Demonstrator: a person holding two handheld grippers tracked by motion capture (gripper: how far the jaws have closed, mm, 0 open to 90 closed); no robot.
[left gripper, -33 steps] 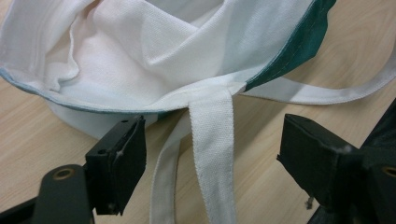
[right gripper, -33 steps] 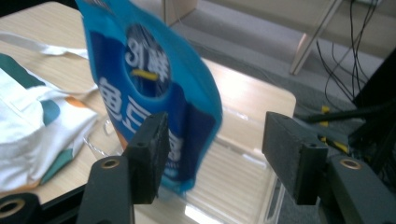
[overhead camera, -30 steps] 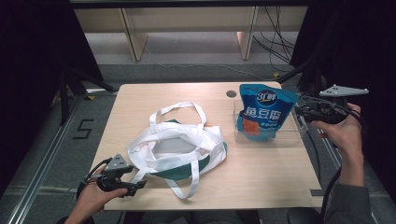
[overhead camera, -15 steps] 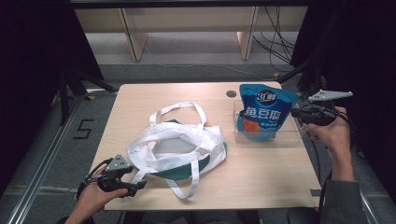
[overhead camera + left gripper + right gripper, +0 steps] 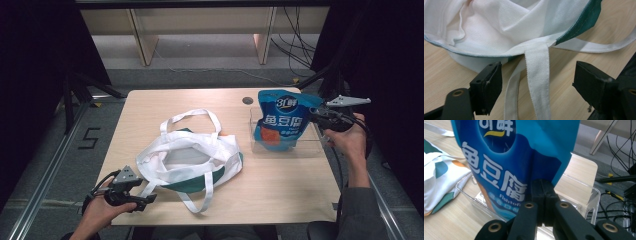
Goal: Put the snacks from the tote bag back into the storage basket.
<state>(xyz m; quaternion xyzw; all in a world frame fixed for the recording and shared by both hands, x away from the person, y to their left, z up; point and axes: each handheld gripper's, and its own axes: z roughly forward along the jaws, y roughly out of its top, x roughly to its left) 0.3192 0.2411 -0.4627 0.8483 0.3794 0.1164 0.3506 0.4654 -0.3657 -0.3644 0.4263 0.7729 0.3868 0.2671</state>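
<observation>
Pinching the blue pouch by its edge, right gripper fingers clamped; light, floppy, slick film, standing in the clear tray; left gripper fingers spread beside the tote bag.

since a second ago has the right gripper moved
Yes. In the high view the right gripper has come down and in toward the blue pouch, judged against the table's right edge; its jaws have just been closing onto the pouch's edge.

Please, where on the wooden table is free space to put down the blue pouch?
Bare wood on the light wooden table lies behind the white and green cloth tote bag, and in front of the clear plastic tray near the right corner. The middle is crowded by the bag.
</observation>
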